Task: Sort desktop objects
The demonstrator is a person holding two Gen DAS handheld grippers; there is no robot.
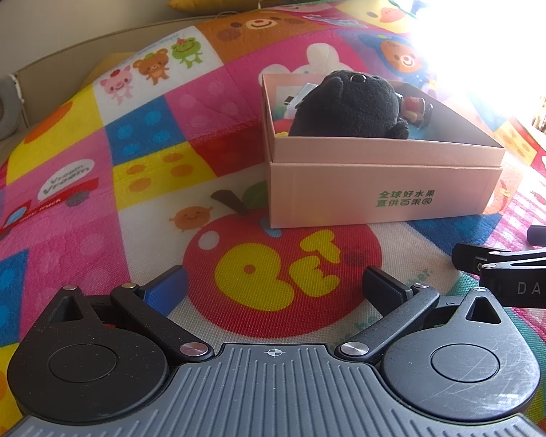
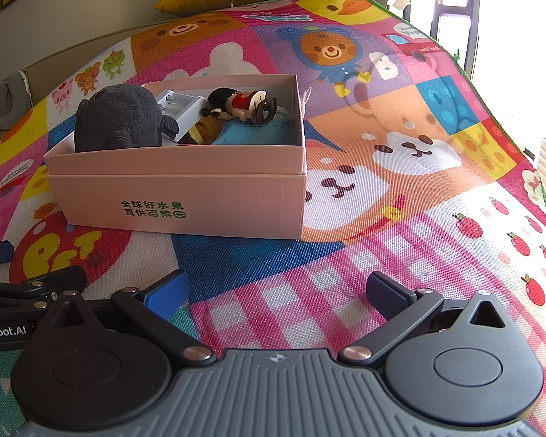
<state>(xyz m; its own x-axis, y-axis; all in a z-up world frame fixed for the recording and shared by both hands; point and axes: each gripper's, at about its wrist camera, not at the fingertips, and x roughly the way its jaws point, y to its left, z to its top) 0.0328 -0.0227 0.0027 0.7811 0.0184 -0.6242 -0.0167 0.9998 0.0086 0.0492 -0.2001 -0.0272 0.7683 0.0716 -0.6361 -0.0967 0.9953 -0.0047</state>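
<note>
I hold both grippers, left (image 1: 273,284) and right (image 2: 276,287), wide and empty; pink box (image 2: 185,196) looks filled, sorting apparently finished.

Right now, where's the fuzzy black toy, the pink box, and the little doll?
black plush toy (image 2: 116,120), right wrist view, middle of its body.
pink box (image 2: 185,196), right wrist view, front wall.
small figurine (image 2: 242,103), right wrist view, red middle.
</note>
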